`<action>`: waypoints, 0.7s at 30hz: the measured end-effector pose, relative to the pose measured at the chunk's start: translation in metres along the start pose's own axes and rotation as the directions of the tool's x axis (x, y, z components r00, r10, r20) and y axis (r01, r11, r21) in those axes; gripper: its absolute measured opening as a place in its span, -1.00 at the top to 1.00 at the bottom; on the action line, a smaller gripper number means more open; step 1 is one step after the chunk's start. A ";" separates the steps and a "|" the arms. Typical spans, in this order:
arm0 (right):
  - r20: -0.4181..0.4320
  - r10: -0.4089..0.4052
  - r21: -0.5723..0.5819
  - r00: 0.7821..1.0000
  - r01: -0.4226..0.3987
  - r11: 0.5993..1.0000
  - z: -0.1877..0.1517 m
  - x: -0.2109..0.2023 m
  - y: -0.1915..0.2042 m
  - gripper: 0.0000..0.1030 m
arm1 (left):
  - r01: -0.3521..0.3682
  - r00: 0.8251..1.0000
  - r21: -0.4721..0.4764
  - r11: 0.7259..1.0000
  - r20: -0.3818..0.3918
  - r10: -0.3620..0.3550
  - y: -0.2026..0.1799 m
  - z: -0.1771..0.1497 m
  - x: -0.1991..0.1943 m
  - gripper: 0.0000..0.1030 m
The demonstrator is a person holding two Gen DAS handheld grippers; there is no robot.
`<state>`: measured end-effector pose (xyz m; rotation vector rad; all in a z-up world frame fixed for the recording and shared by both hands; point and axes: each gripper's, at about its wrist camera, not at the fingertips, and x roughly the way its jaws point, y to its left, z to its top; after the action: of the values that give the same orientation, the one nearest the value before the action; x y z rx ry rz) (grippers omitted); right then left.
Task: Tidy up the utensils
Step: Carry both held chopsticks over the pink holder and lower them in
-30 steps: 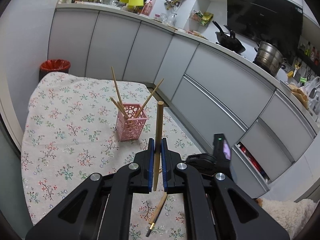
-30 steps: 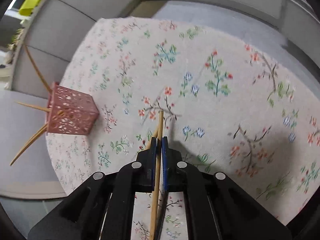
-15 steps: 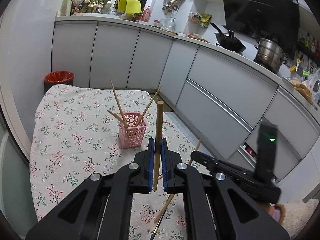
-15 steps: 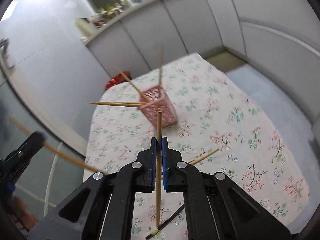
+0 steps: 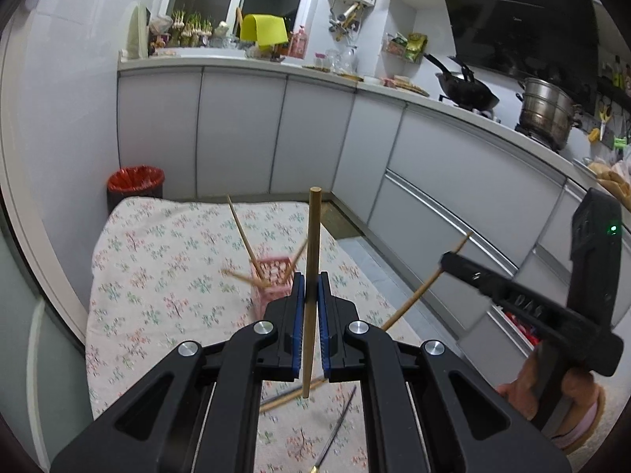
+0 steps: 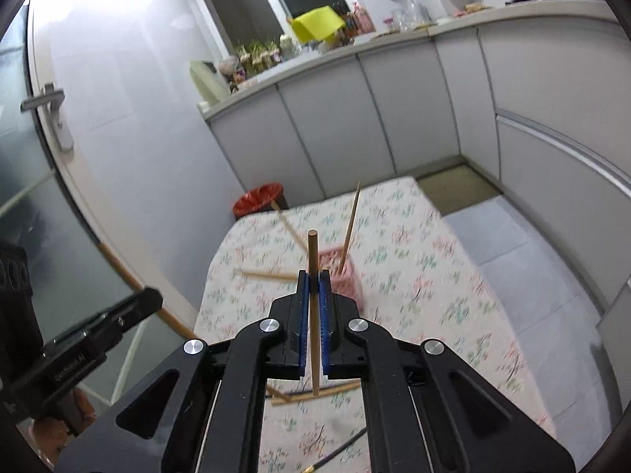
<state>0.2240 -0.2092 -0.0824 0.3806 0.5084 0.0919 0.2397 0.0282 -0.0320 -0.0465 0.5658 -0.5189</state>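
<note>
A pink perforated holder (image 5: pixel 272 280) stands near the middle of the floral-clothed counter (image 5: pixel 157 276), with several thin wooden chopsticks (image 5: pixel 242 232) in it leaning out in different directions. The left claw (image 5: pixel 310 295) is clamped on one plain round wooden chopstick (image 5: pixel 313 236), held upright above the counter. The right claw (image 6: pixel 314 295) likewise pinches a wooden chopstick (image 6: pixel 312 252) upright. More loose chopsticks (image 6: pixel 315 392) and a dark one (image 5: pixel 335 429) lie near the counter's near edge.
</note>
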 end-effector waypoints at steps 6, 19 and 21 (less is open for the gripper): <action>0.080 -0.008 0.014 0.997 0.007 1.000 0.044 -0.003 -0.012 0.92 | -0.038 0.998 -0.021 0.999 0.055 0.039 0.004 0.037 0.022 0.87; 0.185 0.028 -0.015 0.982 -0.026 1.000 0.100 0.030 -0.024 0.92 | -0.145 0.984 -0.023 0.989 0.099 0.147 0.015 0.082 0.136 0.87; 0.176 0.030 -0.022 0.984 -0.026 0.999 0.102 0.043 -0.028 0.92 | -0.187 0.979 -0.014 0.982 0.080 0.188 0.018 0.077 0.159 0.87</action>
<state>0.3114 -0.2610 -0.0310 0.3733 0.3275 0.0894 0.4025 -0.0402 -0.0498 -0.0195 0.4867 -0.3302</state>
